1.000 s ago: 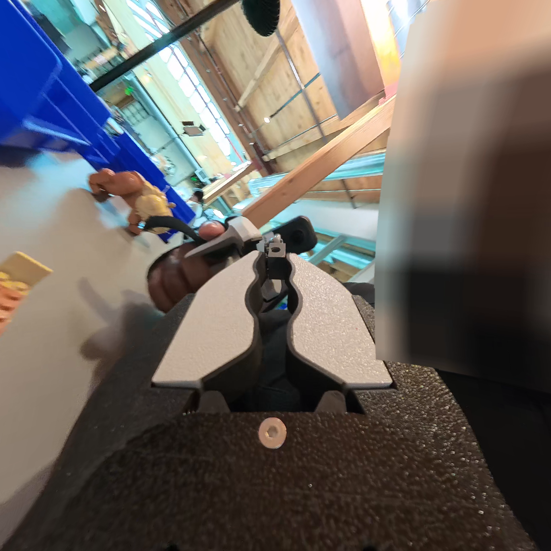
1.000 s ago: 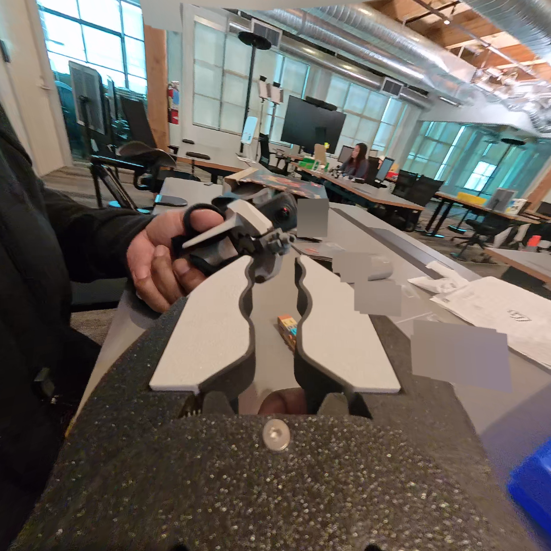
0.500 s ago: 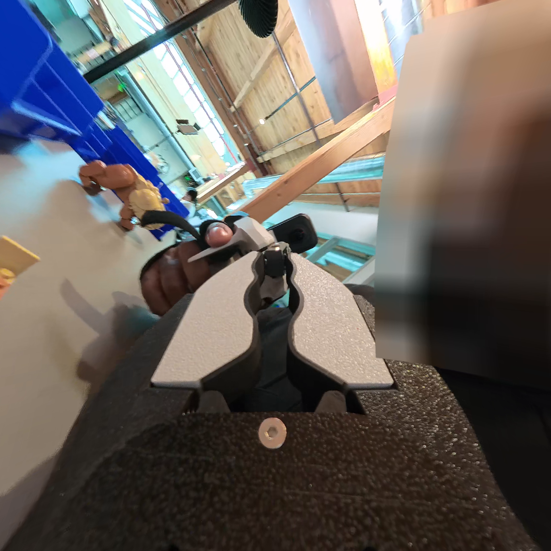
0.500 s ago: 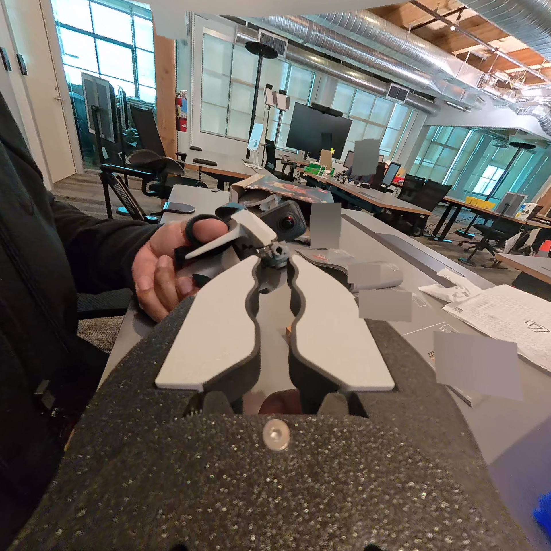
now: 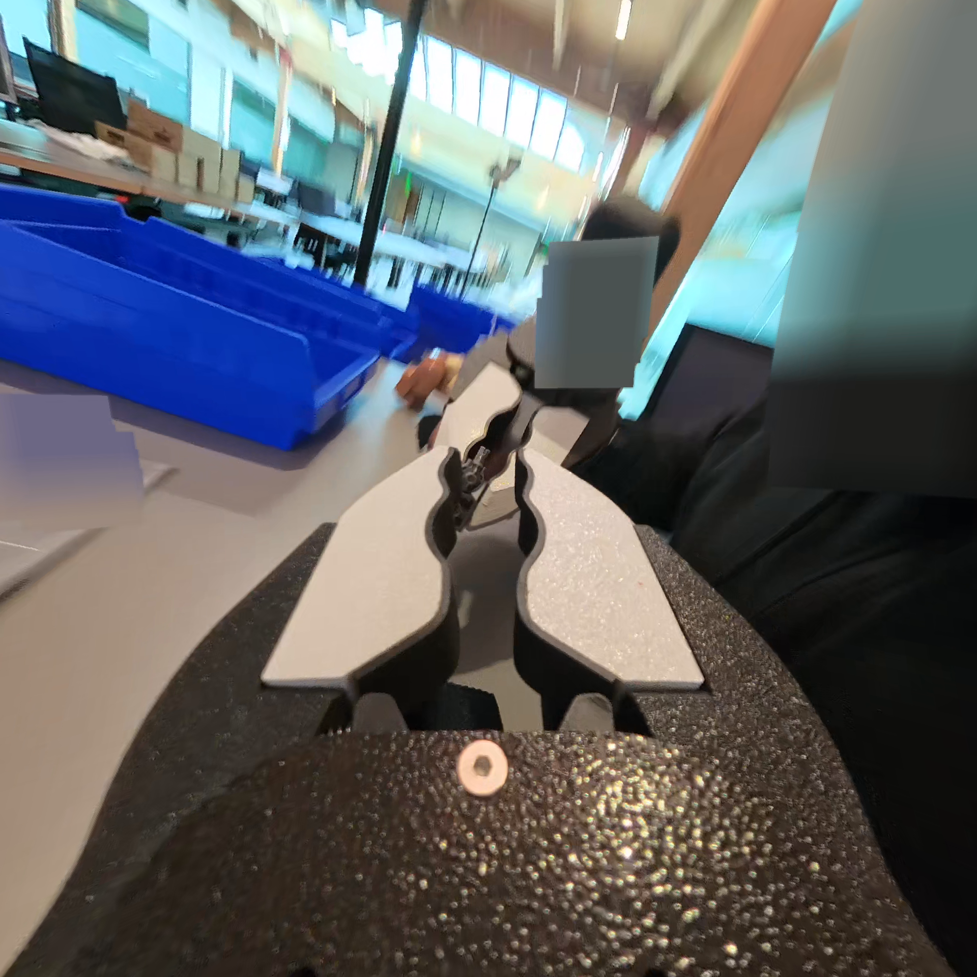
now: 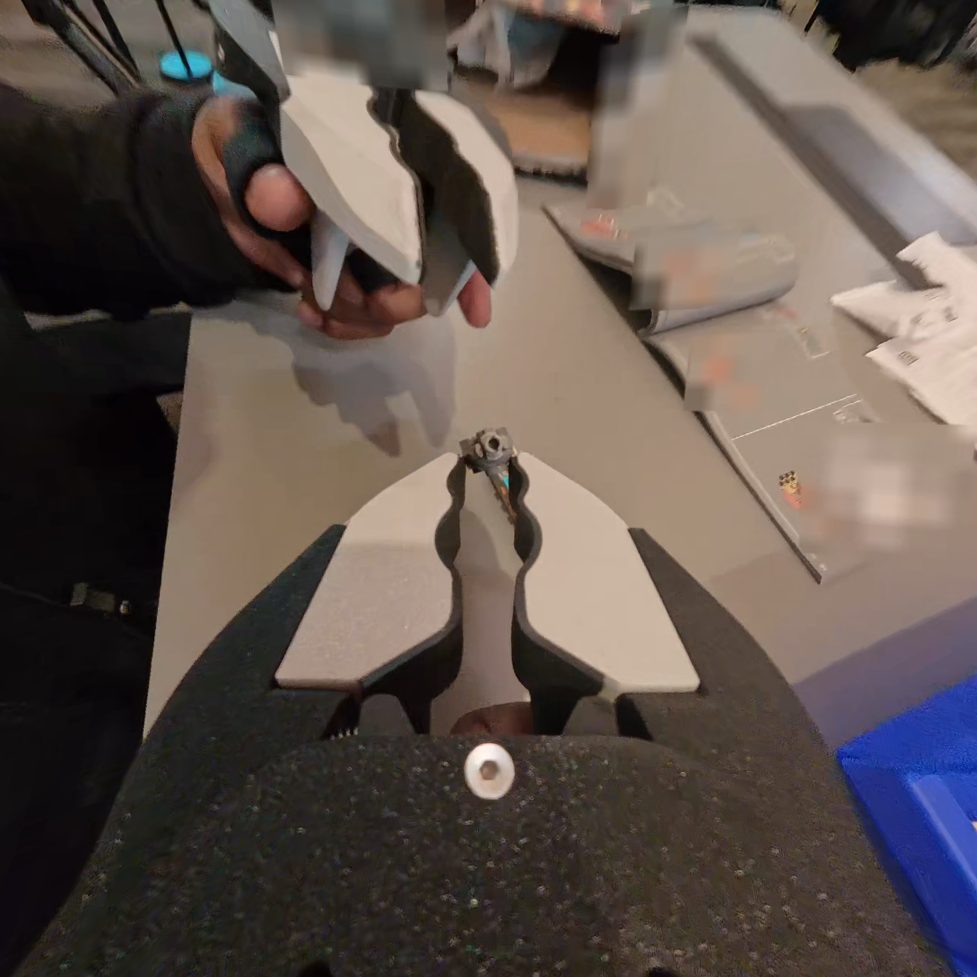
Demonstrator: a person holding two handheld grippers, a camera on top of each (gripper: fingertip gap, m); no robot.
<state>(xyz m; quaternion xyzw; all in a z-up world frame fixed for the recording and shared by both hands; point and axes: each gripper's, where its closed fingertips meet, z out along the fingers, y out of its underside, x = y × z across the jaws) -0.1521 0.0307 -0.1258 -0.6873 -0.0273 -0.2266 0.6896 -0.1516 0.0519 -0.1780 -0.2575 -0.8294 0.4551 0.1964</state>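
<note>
The right hand-held gripper (image 6: 489, 465) pinches a small grey part (image 6: 489, 446) at the very ends of its fingers. Both pads press on its sides. The part has a round hole in the front. A thin bit with a blue spot and some orange runs back from it between the fingers. The part is up off the grey bench (image 6: 317, 476), out in front of the person.

The left hand-held gripper (image 5: 485, 461) has its fingers spread a little. Bench shows through the gap.

The right wrist view shows things the other view does not. It shows the left one from far off, up near the top, well apart from the grey part. A hand (image 6: 275, 222) in a black sleeve (image 6: 106, 201) holds it, and its shadow lies on the bench. It also shows grey booklets (image 6: 713, 275) and white papers (image 6: 925, 317) on the right side of the bench. A corner of a blue bin (image 6: 925, 819) sits at the bottom right.

The left wrist view looks back the other way. In it the right one points at the camera, and the grey part looks tiny at its tip. It lines up with the gap between the left fingers, close to the left one. This view alone shows the long blue bins (image 5: 158, 328) in a row on the bench. A blurry brown toy (image 5: 423, 378) lies just past them, and a black pole (image 5: 386, 143) stands behind.
</note>
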